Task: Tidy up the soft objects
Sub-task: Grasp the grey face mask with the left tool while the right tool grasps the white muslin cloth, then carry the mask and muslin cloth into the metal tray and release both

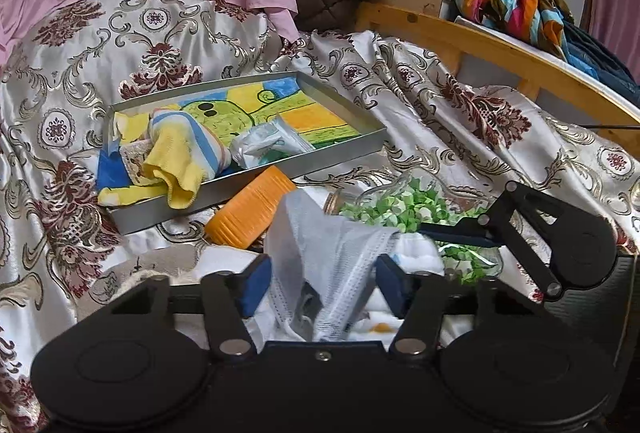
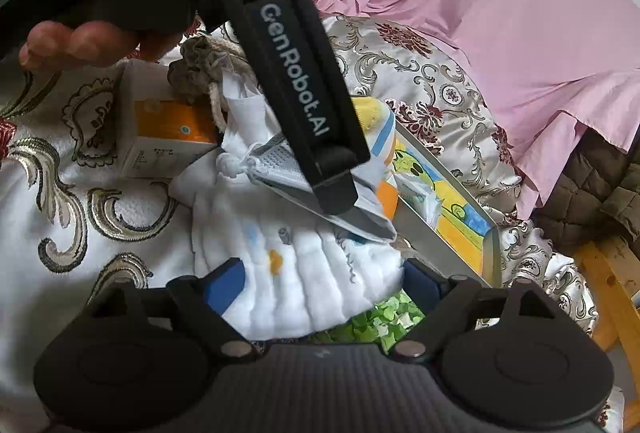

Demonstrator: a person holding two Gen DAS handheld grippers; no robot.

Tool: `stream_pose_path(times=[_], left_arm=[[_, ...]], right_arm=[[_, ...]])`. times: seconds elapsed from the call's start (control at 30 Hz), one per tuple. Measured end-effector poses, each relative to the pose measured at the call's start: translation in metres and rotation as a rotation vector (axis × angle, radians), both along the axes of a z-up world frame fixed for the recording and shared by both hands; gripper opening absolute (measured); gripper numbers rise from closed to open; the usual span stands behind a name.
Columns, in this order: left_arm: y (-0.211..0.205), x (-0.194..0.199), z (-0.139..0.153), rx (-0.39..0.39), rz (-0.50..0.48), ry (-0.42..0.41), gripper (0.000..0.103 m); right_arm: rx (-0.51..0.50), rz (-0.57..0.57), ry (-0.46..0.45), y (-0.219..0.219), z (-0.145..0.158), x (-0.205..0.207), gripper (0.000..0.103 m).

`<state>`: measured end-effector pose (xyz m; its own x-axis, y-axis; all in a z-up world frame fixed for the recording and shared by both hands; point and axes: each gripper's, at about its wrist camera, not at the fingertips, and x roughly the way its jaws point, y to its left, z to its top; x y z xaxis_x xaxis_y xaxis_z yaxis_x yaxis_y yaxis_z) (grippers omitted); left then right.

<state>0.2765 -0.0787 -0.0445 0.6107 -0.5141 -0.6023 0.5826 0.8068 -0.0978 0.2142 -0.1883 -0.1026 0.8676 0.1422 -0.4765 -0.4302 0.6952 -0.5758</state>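
Face mask (image 1: 332,253) standing crumpled between left tool (image 1: 322,283) pads, half closed around it, grip not certain. Long axis running up and away toward tray (image 1: 344,153) ahead-left. Right tool (image 2: 324,285) wide open over white cloth (image 2: 296,273), holding nothing. Left nearer.

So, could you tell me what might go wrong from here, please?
The face mask sits loosely between the left gripper pads, so a lift may drop it. The right gripper straddles the white quilted cloth, which could drag along. The tray lies tilted on rumpled bedding, so added items may slide.
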Motion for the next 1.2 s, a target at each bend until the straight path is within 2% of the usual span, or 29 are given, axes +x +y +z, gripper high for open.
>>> stream_pose_path(times=[0.13, 0.4, 0.5, 0.67, 0.83, 0.87, 0.9, 0.93, 1.0, 1.13, 1.2], left_arm=[[-0.002, -0.002, -0.002, 0.015, -0.011, 0.006, 0.042], [0.005, 0.001, 0.004, -0.026, 0.029, 0.035, 0.019], [0.003, 0.001, 0.001, 0.008, 0.031, 0.048, 0.021], [0.003, 0.003, -0.004, 0.026, 0.041, 0.067, 0.033], [0.002, 0.004, -0.006, 0.037, 0.043, 0.075, 0.034], [0.002, 0.004, -0.006, 0.04, 0.042, 0.073, 0.033], [0.001, 0.005, -0.006, 0.044, 0.043, 0.076, 0.027], [0.002, 0.005, -0.006, 0.048, 0.05, 0.077, 0.016], [0.003, 0.006, -0.006, 0.055, 0.068, 0.082, 0.014], [0.011, 0.009, -0.003, -0.007, 0.125, 0.156, 0.012], [0.014, 0.007, 0.001, -0.019, 0.146, 0.155, 0.011]], right_arm=[[-0.005, -0.01, -0.008, 0.001, -0.002, -0.003, 0.085], [-0.001, -0.028, -0.032, -0.001, -0.001, -0.003, 0.074], [-0.002, -0.028, -0.036, -0.001, 0.0, -0.005, 0.068], [-0.022, -0.025, -0.041, 0.001, 0.001, -0.009, 0.059], [-0.036, -0.024, -0.05, 0.004, 0.0, -0.011, 0.057], [-0.036, -0.025, -0.05, 0.004, 0.0, -0.011, 0.057], [-0.036, -0.026, -0.05, 0.004, 0.0, -0.011, 0.057], [-0.034, -0.028, -0.05, 0.004, 0.001, -0.011, 0.057], [-0.026, -0.031, -0.05, 0.005, 0.001, -0.014, 0.053], [-0.03, -0.043, -0.055, 0.005, 0.003, -0.015, 0.045], [-0.046, -0.05, -0.062, 0.006, 0.002, -0.016, 0.042]])
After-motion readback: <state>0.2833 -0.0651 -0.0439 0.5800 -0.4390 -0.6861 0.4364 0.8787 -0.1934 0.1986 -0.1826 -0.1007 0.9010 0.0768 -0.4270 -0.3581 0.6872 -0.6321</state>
